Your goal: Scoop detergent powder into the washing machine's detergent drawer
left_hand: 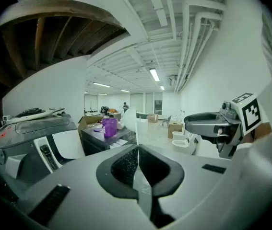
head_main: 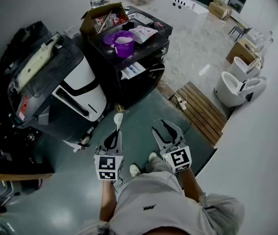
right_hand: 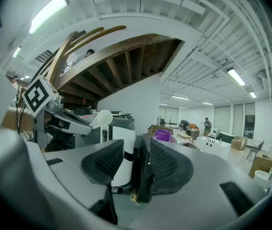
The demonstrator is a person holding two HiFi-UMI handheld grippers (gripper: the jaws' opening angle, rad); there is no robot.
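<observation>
Scooping not begun: left gripper point(head_main: 115, 133) clamps a spoon point(head_main: 118, 118), right gripper point(head_main: 167, 131) gapes empty, both well short of the washer point(head_main: 129, 89); the powder tub point(head_main: 124, 44) sits atop it

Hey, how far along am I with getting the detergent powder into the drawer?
Done: the white scoop is picked up. In hand: the left tool is shut on it; the right tool is open, empty. Left: reaching the purple tub on the machine ahead, scooping powder, filling the drawer.
</observation>
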